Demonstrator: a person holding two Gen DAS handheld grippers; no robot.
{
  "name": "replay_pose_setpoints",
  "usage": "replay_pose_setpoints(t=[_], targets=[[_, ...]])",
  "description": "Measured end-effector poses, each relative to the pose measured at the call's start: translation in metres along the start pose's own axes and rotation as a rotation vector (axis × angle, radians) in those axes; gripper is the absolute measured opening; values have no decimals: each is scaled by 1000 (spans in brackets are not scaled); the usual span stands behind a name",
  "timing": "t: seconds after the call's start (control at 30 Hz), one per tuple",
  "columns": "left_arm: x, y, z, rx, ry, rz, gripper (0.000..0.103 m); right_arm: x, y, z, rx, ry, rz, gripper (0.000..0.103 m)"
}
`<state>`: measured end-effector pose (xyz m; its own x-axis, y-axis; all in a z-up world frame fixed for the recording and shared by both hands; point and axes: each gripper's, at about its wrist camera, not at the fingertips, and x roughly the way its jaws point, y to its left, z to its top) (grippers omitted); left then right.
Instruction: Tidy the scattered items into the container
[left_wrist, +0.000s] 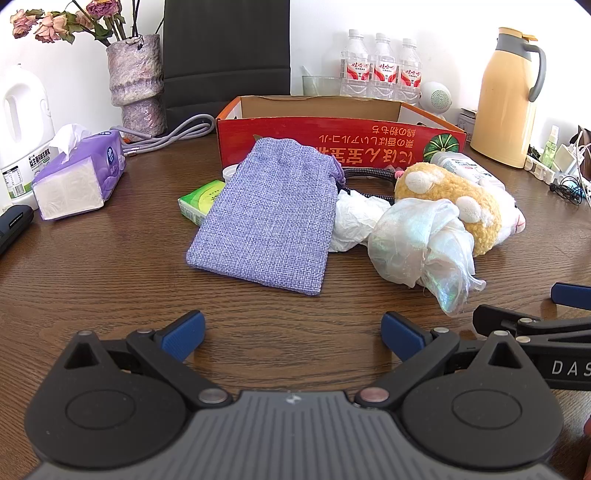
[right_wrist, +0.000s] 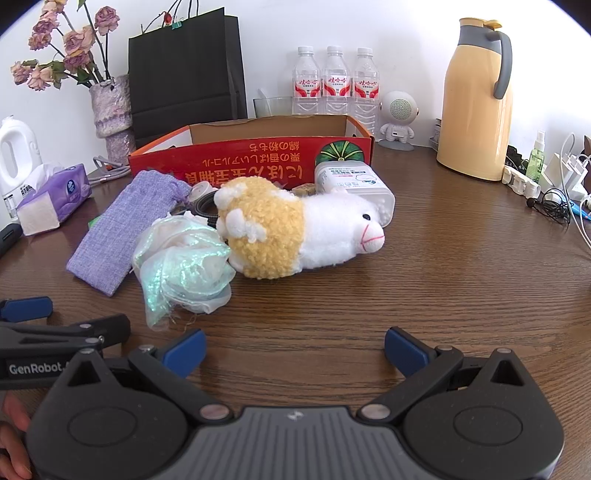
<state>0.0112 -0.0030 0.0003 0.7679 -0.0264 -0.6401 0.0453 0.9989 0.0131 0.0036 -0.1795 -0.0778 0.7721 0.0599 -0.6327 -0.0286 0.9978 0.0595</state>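
Hovering low over the near edge of the wooden table (left_wrist: 92, 280), the left gripper (left_wrist: 291, 338) and the right gripper (right_wrist: 295, 350) both have their blue-padded jaws spread wide apart and hold nothing. The scattered items lie in a tight heap just in front of the red cardboard box (left_wrist: 332, 129) at the far side: a purple fabric pouch (left_wrist: 266, 218) on the left, a shimmery sheer cloth (right_wrist: 184, 258) nearest the grippers, a plush sheep (right_wrist: 295, 229) on the right, and a white plastic bottle (right_wrist: 351, 184) lying against the box wall. A green packet (left_wrist: 201, 201) peeks out from under the pouch's left edge.

Judging from this, nothing is yet picked up. The main risk is the crowding: the cloth touches the sheep and the pouch overlaps the packet, so a grab at one could drag its neighbour along. The thin cloth may slip from the pads, and the bottle could roll if nudged.
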Motion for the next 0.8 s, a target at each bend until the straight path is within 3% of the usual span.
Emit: replay_pose_setpoints(t=[0.67, 0.8], targets=[[-1, 1, 0, -5, 1, 7, 103, 1, 4, 0, -30, 11, -19, 103], [-1, 2, -1, -4, 1, 8, 103, -1, 5, -2, -70, 13, 26, 103]])
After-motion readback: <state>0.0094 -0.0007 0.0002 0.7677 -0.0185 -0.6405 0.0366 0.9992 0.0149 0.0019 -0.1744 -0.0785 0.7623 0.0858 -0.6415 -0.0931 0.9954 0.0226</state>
